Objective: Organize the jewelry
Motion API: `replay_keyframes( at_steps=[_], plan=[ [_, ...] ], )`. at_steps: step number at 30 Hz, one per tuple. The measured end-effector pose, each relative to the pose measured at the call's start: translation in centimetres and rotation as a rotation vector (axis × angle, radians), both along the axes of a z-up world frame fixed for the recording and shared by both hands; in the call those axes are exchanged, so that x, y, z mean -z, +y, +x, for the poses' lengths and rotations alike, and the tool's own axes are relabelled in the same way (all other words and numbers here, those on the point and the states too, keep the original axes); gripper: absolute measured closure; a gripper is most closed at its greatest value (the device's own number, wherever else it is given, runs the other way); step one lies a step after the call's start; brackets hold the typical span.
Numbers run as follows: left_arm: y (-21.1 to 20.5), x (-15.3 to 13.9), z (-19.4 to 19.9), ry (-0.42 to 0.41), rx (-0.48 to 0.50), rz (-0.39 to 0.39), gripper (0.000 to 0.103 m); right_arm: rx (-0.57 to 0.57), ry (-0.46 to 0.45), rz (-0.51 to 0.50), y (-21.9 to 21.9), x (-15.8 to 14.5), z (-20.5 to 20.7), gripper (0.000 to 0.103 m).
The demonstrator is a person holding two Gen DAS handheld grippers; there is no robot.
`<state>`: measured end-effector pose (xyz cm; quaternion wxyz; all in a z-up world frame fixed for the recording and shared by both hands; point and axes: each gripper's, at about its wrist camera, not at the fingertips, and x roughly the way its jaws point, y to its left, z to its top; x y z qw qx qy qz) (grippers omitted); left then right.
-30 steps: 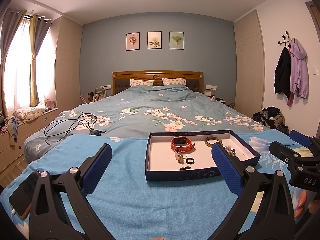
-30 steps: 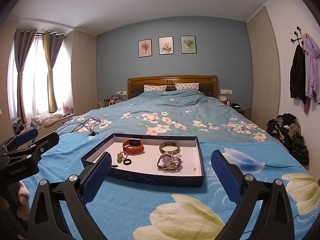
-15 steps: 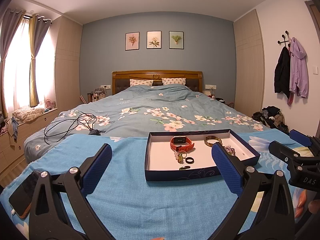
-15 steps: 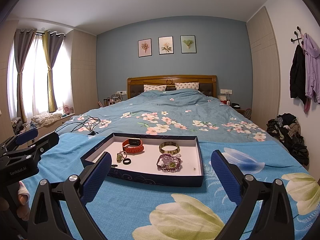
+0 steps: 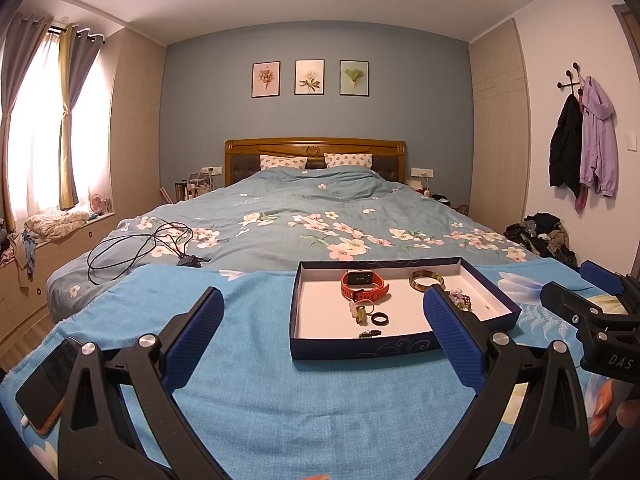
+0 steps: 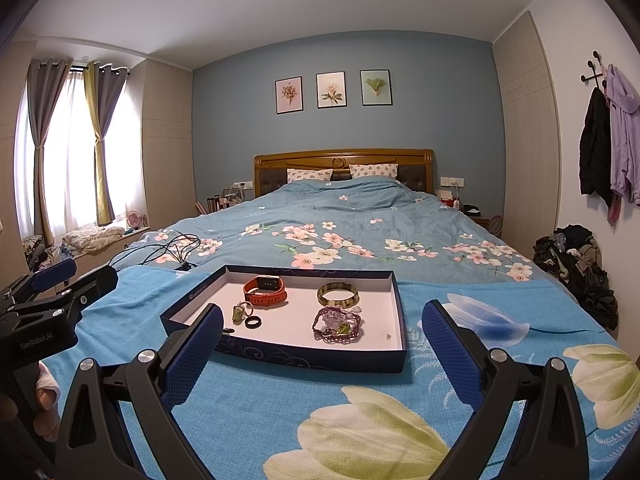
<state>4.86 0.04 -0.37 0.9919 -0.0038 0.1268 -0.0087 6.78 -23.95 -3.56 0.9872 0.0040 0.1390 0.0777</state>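
- We find the navy box lid (image 6: 280,354) on the blue blanket (image 5: 248,396), ahead of both tools, its long side across our view.
- Our right gripper (image 6: 320,344) faces it squarely; our left gripper (image 5: 324,330) sits left of it. Both gape wide, holding nothing.
- Inside lie an orange watch (image 6: 265,289), bangle (image 6: 338,294), beaded bracelet (image 6: 338,324) and black ring (image 6: 255,322).

Bed (image 6: 360,220), blue towel (image 6: 248,400), jewelry tray (image 6: 304,354), cables (image 5: 132,248), phone (image 5: 44,384)

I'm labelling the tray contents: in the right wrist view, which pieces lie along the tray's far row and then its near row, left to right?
Far row: orange watch → gold bangle. Near row: green charm → black ring → purple bead bracelet.
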Motion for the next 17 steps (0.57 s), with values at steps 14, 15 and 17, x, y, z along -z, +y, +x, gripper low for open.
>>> replay_keyframes(
  at_steps=[14,15,17],
  plan=[
    [-0.1,0.6,1.1,0.068,0.036,0.002,0.005,0.005,0.062,0.007,-1.7,0.1,0.9,0.007],
    [0.0,0.7,1.3,0.081,0.041,0.004,0.005,0.023,0.093,0.005,-2.7,0.2,1.4,0.007],
    [0.5,1.0,1.7,0.102,0.034,0.014,0.005,0.062,0.155,-0.012,-4.5,0.6,2.6,0.007]
  ],
)
